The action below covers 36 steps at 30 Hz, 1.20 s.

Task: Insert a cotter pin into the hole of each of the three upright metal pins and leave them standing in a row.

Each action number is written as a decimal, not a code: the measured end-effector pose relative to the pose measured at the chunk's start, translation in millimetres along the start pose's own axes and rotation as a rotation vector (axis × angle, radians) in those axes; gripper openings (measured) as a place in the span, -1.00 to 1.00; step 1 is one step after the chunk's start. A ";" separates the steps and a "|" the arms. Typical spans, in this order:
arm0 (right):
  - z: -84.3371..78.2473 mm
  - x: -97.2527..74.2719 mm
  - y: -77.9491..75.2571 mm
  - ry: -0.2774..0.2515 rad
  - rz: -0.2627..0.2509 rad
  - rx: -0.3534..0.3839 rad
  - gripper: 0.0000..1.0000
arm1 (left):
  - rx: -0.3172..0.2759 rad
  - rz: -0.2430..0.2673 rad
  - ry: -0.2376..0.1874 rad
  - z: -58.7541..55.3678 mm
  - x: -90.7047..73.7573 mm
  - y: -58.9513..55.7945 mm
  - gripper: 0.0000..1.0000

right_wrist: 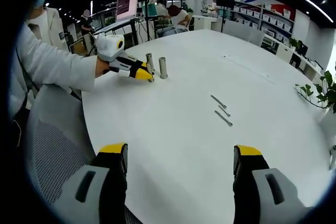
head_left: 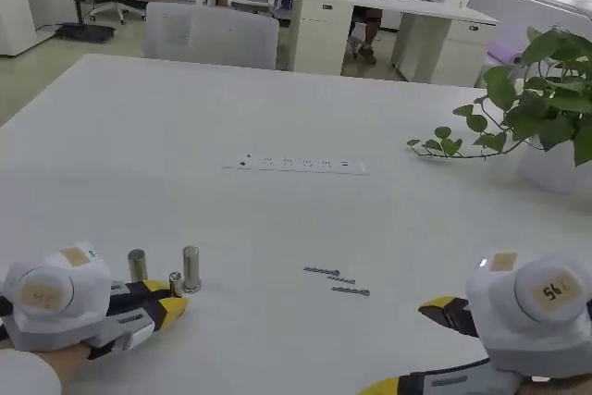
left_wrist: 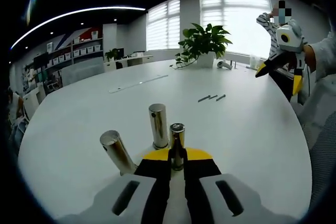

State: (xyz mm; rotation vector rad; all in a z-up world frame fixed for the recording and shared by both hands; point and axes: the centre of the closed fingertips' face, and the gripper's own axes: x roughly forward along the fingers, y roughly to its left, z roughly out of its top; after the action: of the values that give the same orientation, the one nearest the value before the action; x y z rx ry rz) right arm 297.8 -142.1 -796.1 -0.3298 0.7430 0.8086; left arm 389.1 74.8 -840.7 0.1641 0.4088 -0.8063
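- Upright metal pins [head_left: 191,268], three shiny steel cylinders, stand bunched together on the left side of the white table [head_left: 277,108].
- Left gripper [left_wrist: 177,157], yellow-tipped, has its jaws clenched on the shortest pin [left_wrist: 177,132], low on its shaft.
- Three thin grey cotter pins [head_left: 338,280] lie loose mid-table, well apart from the cylinders.
- Right gripper [right_wrist: 181,153] hovers over the right edge, jaws spread wide, holding nothing.

There's the left gripper [head_left: 172,301] down low on the person's left, jaws pinched tight on the short metal pin [left_wrist: 177,132], with a white sleeve [right_wrist: 58,69] stretched out behind it. Over on the other side, the right gripper [head_left: 407,344] has its jaws spread wide with nothing between them.
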 end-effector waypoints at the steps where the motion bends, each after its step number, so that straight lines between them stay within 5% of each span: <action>1: -0.1 0.2 0.4 -0.001 0.000 0.001 0.70 | 0.008 -0.007 -0.001 0.7 -0.7 -1.2 -0.87; 16: 3.7 4.4 3.9 -0.020 0.016 0.009 0.69 | 0.085 -0.127 -0.006 15.0 -9.4 -25.5 -0.87; 28: 4.8 5.9 3.8 -0.028 0.025 0.010 0.69 | 0.162 -0.311 0.003 16.9 -8.6 -75.7 -0.87; 36: 5.2 5.6 2.1 -0.029 0.026 0.011 0.69 | 0.170 -0.362 0.006 15.5 -6.4 -92.8 -0.87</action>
State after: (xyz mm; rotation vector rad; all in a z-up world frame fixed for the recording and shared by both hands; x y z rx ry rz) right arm 301.3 -135.0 -796.4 -0.2985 0.7252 0.8323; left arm 322.1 11.0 -822.9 0.2548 0.3807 -1.1984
